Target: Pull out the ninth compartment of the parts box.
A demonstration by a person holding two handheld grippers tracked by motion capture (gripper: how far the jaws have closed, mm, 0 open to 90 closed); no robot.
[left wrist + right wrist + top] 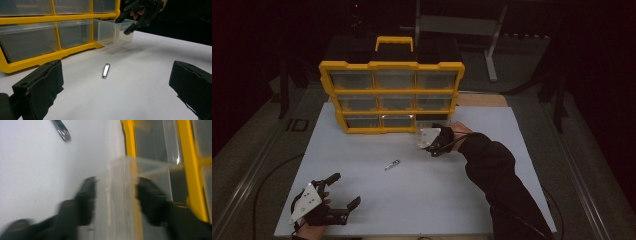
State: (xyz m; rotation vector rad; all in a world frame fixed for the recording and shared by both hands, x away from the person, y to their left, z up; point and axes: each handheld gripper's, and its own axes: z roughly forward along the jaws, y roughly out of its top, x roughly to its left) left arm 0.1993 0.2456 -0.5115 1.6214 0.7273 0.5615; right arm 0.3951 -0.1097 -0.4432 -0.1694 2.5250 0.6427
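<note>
Drawer point(113, 32) sits half out; my right gripper point(115, 195) straddles its front wall, jaws apart. I'd back off straight before fetching the nail clipper point(106, 70); left gripper point(343, 191) waits open.

We saw a dim room, background nearly black up top. A white tabletop point(412, 195) lay lit in the middle, its far corners fading to grey. Grey floor point(257, 130) ran down both sides of it, with a pale rail or strip point(242, 190) slanting along the left and another along the right point(582, 175). A small dark rectangular object point(298, 124) sat on the floor left of the table. Behind, a grey metal frame point(492, 45) with a slanted leg and a crossbar stood on the floor, top right of centre. A wooden strip point(482, 99) showed at the table's far edge. A tiny red light point(357, 6) glowed in the dark at the back.
</note>
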